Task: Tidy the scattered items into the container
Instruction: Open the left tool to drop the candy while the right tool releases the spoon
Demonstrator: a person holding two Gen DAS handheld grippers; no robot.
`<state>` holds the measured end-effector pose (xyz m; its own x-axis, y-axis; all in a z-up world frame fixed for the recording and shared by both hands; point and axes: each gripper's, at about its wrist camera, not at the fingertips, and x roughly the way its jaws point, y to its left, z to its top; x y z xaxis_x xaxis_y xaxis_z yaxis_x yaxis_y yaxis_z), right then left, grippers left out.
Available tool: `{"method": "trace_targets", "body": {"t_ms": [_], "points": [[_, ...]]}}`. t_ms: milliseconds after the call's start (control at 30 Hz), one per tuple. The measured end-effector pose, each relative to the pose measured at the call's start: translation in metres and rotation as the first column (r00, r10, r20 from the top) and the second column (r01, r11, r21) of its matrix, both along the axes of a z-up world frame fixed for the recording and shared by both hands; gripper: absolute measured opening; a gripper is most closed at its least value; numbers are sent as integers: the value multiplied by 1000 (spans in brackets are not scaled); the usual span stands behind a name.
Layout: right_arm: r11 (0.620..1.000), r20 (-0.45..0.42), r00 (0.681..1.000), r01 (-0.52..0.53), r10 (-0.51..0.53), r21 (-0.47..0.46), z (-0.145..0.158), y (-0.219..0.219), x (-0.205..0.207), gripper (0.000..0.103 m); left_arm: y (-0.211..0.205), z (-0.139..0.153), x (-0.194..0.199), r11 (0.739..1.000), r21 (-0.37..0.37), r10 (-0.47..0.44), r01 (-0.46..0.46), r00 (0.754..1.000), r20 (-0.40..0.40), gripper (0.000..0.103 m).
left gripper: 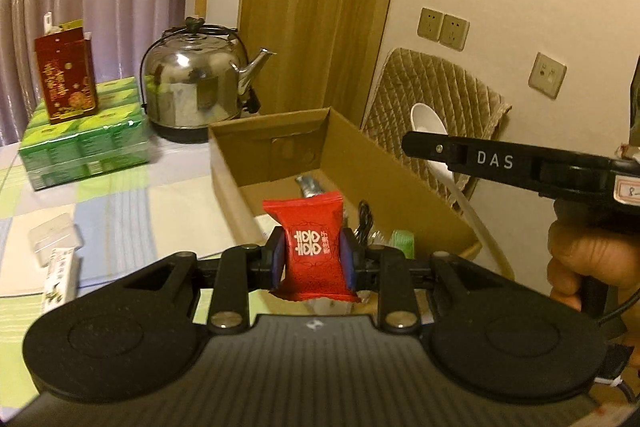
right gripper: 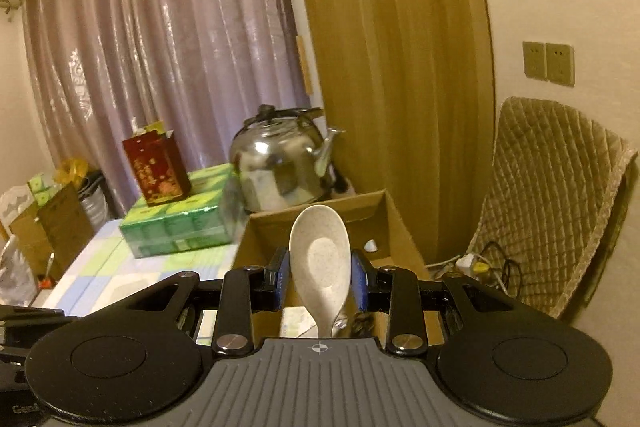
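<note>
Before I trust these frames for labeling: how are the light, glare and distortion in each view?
Left wrist view: dim warm light, fisheye bends the door frame, kettle shows glare, red packet sharp. Right wrist view: same warm cast, curtain streaked with sheen, spoon clear, dark vignette in the corners.

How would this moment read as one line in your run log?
left tool: holds red candy packet | right tool: holds white plastic spoon | both over brown cardboard box

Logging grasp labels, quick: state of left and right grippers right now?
Left gripper: closed on the red candy packet, above the cardboard box.
Right gripper: closed on the white spoon.
</note>
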<state>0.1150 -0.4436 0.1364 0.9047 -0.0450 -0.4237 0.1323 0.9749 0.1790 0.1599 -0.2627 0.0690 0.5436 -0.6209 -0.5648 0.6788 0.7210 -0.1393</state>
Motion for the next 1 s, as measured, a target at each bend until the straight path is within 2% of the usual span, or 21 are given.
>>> {"method": "trace_targets", "body": {"t_ms": [167,400,867,900,933,967,1000], "points": [[999,-15,1000,3,-2,34,-4,-24,20,29,-25,-2,12,1000,9,-12,12,1000,5,23],[1000,-45,999,-1,2,20,-18,-39,49,29,-47,-15,29,999,43,-16,15,1000,12,23],[1000,-81,997,-17,18,18,-37,-44,80,29,-58,-38,55,998,68,-4,4,1000,-8,24],[1000,-82,996,-17,19,17,-37,-44,80,29,-59,-38,55,997,72,-2,2,1000,0,28],[1000,-83,996,-17,18,17,-37,-44,80,29,-59,-38,54,997,76,-1,1,1000,10,46],[1000,-83,996,-17,18,17,-38,-44,80,29,-59,-38,53,997,79,1,-3,1000,23,58],[1000,-84,996,-17,18,17,-38,-44,80,29,-58,-37,51,997,83,0,-3,999,38,58]]}}
